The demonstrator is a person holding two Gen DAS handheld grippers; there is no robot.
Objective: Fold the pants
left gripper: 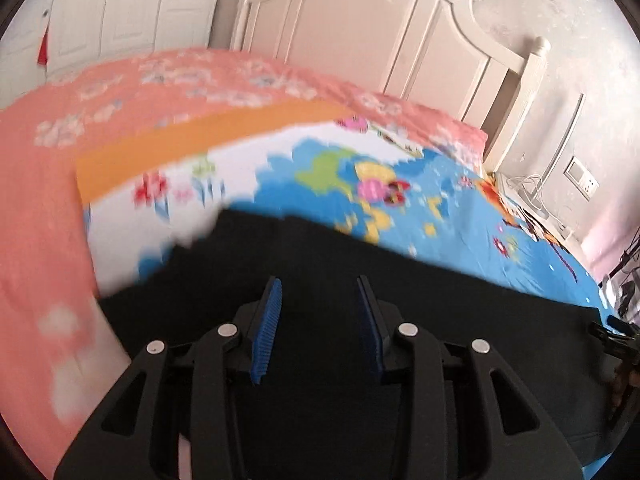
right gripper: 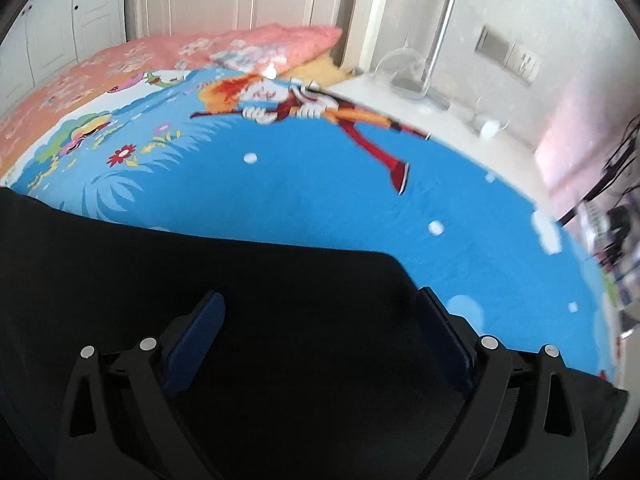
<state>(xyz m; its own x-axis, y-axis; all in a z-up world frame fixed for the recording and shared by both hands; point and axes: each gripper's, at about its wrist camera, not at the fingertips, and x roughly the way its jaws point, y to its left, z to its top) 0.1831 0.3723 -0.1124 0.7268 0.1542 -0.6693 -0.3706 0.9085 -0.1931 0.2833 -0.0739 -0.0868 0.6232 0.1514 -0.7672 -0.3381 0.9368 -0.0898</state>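
Both tools are hovering spread over the pants, nothing gripped yet.

We are finding the black pants (left gripper: 360,280) lying flat on the bed, on the blue cartoon sheet (right gripper: 304,184), on the side away from the white headboard (left gripper: 360,32). The left tool (left gripper: 319,284) is hanging partly open over the cloth, its blue pads (left gripper: 267,332) apart and empty. The right tool (right gripper: 320,300) is standing wider open near the pants' edge farthest from the headboard. We are judging the step as a grasp before folding: each tool should be pinching a single edge squarely, both lifting level together, so the cloth is not bunching. Blur is limiting our reading of seams.
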